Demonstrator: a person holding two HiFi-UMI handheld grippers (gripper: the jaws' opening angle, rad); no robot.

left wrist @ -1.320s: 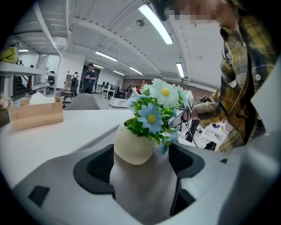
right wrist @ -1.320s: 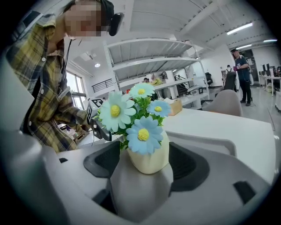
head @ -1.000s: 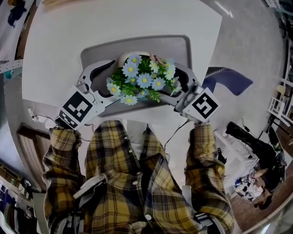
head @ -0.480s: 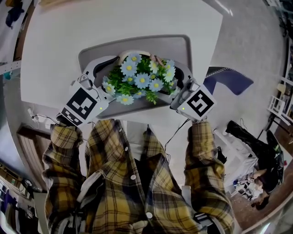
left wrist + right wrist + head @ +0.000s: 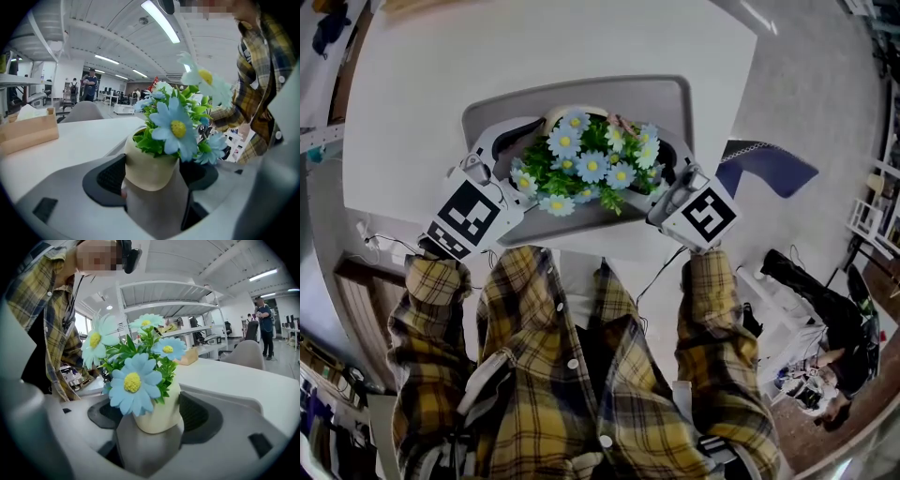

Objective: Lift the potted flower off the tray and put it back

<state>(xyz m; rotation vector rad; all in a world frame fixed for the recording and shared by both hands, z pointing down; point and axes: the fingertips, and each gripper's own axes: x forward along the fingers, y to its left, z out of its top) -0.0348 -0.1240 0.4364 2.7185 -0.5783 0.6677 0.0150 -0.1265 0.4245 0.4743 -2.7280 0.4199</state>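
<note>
- Head view: the potted flower (image 5: 586,164) is over the grey tray (image 5: 666,98), toward its 6 o'clock edge, on the white desk (image 5: 412,94). The left gripper (image 5: 532,155) reaches in from the pot's 8 o'clock and the right gripper (image 5: 652,173) from its 4 o'clock. The blue blooms hide the near jaws.
- Left gripper view: the cream pot fills the gap between the jaws, and the black pads (image 5: 110,180) press its sides at 9 and 3 o'clock, so the jaws are clamped on it.
- Right gripper view: this gripper's dark pads (image 5: 199,416) likewise close against the pot's two sides. Whether the base touches the tray cannot be told.
</note>
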